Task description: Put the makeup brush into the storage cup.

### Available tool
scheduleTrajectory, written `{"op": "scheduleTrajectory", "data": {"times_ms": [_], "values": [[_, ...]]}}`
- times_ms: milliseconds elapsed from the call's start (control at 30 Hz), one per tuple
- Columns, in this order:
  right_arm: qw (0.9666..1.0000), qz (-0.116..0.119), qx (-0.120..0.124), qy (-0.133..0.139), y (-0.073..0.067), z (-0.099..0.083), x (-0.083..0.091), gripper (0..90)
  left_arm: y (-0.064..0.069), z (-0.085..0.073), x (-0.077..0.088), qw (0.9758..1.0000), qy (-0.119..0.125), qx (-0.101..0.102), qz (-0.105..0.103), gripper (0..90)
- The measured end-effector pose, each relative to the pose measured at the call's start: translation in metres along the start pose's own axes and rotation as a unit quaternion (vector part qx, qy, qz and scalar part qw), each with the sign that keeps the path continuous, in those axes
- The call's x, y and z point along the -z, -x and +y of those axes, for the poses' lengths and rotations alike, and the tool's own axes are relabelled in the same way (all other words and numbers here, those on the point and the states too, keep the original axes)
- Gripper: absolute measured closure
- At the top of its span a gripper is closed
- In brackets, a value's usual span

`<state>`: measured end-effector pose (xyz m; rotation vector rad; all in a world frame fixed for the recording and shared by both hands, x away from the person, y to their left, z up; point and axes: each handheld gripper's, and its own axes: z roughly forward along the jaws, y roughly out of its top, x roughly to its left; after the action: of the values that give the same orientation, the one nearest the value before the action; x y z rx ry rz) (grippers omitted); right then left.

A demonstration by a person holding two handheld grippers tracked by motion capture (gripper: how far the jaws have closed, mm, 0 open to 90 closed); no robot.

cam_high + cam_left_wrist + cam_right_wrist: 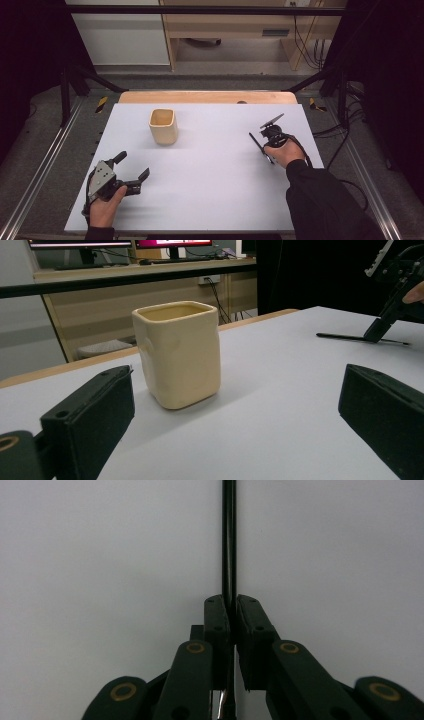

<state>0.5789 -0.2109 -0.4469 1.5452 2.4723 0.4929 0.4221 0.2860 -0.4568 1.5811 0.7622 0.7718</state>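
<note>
Pen (229, 540): thin, black, lying on the white table (210, 165), right side.
Right gripper (233, 605): my jaws clamped on the pen.
Left gripper (134, 172): I've got it spread wide, holding nothing.
Cup (177, 352): cream, upright, just ahead of my left jaws.

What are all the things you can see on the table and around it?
cup: one, cream, upright on the far left part of the table, apart from both grippers
thin rod: one, black, lying on the table at the right, pinched between the right gripper's fingers
table: one, white top with a wooden far edge
shelf unit: one, light wood, on the floor beyond the table
left gripper: one, black, near left corner, fingers wide apart, nothing in it
right gripper: one, black, shut on the thin rod
hands: two, left hand, right hand with a dark sleeve
</note>
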Motion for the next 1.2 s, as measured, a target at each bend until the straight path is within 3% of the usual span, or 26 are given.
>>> {"op": "scheduleTrajectory", "data": {"times_ms": [400, 467, 533, 600, 633, 733, 800, 967, 1000, 1067, 1100, 1200], "values": [[0.9991, 0.022, 0.033, 0.016, -0.003, -0.004, 0.014, 84.0, 0.004, 0.001, -0.002, 0.9999, -0.007, -0.014, -0.003, 1.2], [0.9991, 0.025, 0.031, 0.014, -0.004, -0.004, 0.016, 84.0, 0.006, 0.003, -0.002, 0.9996, -0.009, -0.026, -0.001, 1.3], [0.9981, 0.022, 0.054, 0.019, -0.004, -0.006, 0.020, 84.0, 0.012, 0.006, -0.002, 0.9991, -0.009, -0.042, -0.005, 1.3], [0.9979, 0.025, 0.057, 0.019, -0.005, -0.006, 0.023, 84.0, 0.014, 0.006, -0.003, 0.9987, -0.013, -0.048, -0.007, 1.3], [0.9975, 0.025, 0.063, 0.022, -0.005, -0.006, 0.025, 84.0, 0.015, 0.007, -0.005, 0.9980, -0.014, -0.062, -0.008, 1.3], [0.9956, 0.028, 0.086, 0.024, -0.010, -0.005, 0.037, 84.0, 0.021, 0.008, -0.008, 0.9969, -0.028, -0.072, -0.014, 1.3], [0.9949, 0.033, 0.093, 0.020, -0.013, -0.004, 0.042, 84.0, 0.026, 0.014, -0.009, 0.9949, -0.027, -0.095, -0.020, 1.6], [0.9923, 0.037, 0.117, 0.016, -0.020, 0.002, 0.049, 84.0, 0.032, 0.025, -0.014, 0.9931, -0.021, -0.112, -0.030, 1.7], [0.9902, 0.033, 0.134, 0.020, -0.023, 0.006, 0.054, 84.0, 0.034, 0.028, -0.016, 0.9924, -0.022, -0.117, -0.032, 1.7], [0.9890, 0.033, 0.142, 0.022, -0.024, 0.008, 0.057, 84.0, 0.037, 0.033, -0.020, 0.9909, -0.025, -0.127, -0.037, 1.8], [0.9875, 0.030, 0.153, 0.022, -0.027, 0.012, 0.063, 84.0, 0.040, 0.037, -0.025, 0.9891, -0.031, -0.138, -0.043, 1.7], [0.9865, 0.030, 0.159, 0.021, -0.033, 0.017, 0.070, 84.0, 0.044, 0.041, -0.029, 0.9874, -0.033, -0.148, -0.045, 1.8]]}}
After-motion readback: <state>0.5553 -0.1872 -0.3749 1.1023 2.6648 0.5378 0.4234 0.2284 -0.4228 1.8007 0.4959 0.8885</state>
